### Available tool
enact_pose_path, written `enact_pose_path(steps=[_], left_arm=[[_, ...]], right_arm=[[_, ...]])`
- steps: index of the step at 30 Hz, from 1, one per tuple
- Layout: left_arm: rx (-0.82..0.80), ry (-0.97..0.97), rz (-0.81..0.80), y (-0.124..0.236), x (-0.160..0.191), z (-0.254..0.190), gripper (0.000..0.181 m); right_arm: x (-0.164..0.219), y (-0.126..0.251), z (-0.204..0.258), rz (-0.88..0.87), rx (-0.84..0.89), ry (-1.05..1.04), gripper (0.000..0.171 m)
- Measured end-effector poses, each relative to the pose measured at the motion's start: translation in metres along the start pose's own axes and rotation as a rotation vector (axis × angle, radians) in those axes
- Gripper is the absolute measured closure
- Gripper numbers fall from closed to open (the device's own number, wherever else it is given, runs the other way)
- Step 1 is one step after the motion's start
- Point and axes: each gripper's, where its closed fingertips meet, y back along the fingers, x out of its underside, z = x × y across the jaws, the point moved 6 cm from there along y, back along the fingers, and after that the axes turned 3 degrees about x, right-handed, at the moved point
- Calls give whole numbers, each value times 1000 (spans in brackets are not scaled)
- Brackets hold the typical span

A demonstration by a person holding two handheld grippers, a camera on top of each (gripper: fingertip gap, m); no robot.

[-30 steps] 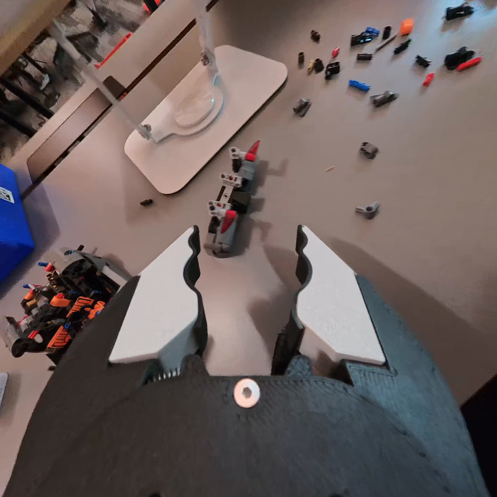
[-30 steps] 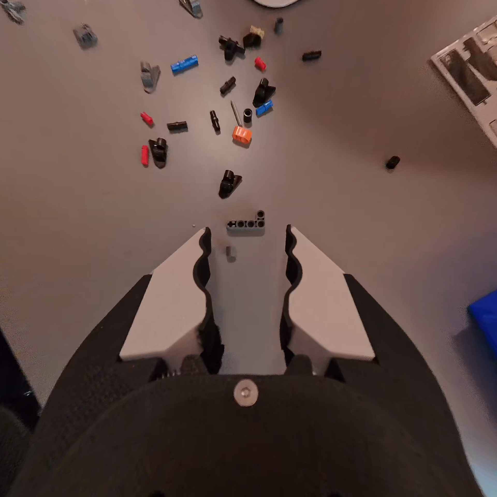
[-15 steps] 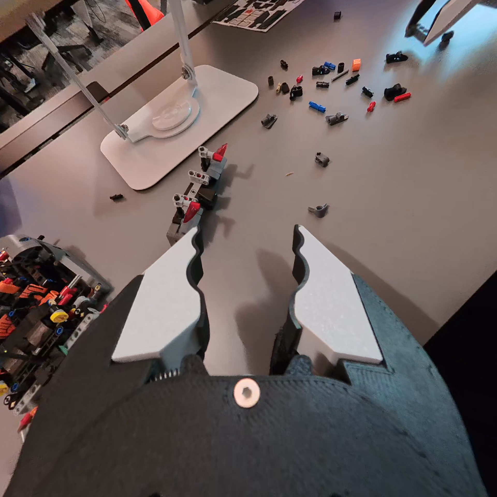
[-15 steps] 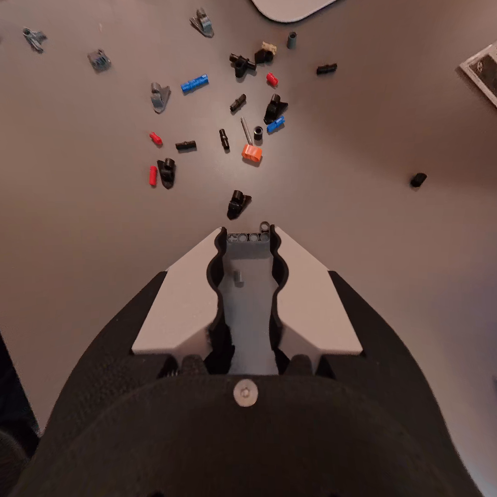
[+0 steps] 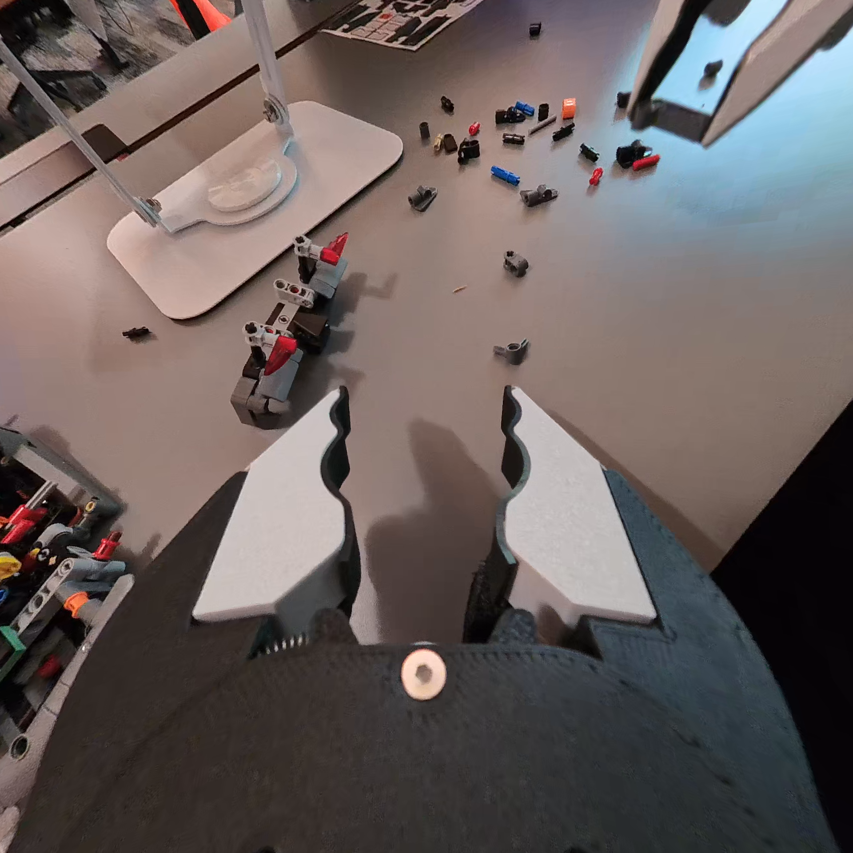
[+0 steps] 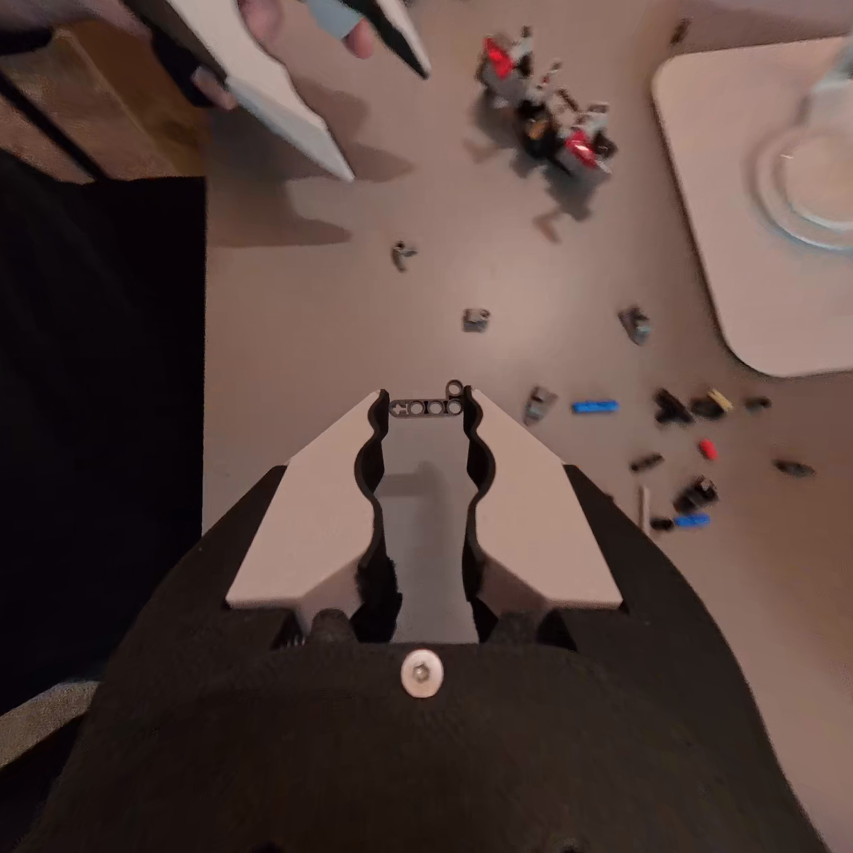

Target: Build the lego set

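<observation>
The right gripper [image 6: 425, 400] pinches a grey beam [image 6: 427, 407] at its tips, lifted above the table [image 6: 323, 323]. The left gripper [image 5: 424, 397] hangs spread and empty near the sub-build [image 5: 288, 332]. I'd steady that build first, then press the beam on squarely.

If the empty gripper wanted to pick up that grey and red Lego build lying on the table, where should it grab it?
Probably across the narrow middle of the build, coming down from above with one finger on each long side. It lies long and thin on the table, and red spikes and light-grey connectors stick up at both ends, so the boxy black centre gives the flattest faces. The left gripper is open and beside it.
</observation>
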Motion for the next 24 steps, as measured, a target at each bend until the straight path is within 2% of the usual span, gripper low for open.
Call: enact_pose_path(steps=[6, 11, 13, 18, 24], left_arm=[[-15, -17, 3, 4, 3, 5, 118], [-15, -29, 15, 2, 4, 4, 118], [-18, -39, 21, 2, 4, 3, 118], [-33, -47, 29, 1, 5, 3, 118], [-40, -53, 39, -3, 4, 6, 120]], right_arm=[[1, -41, 22, 95, -116, 133, 141], [2, -59, 23, 102, -175, 196, 140], [0, -61, 19, 117, -148, 207, 127], [2, -32, 7, 55, -88, 173, 113], [30, 31, -67, -13, 152, -45, 135]])
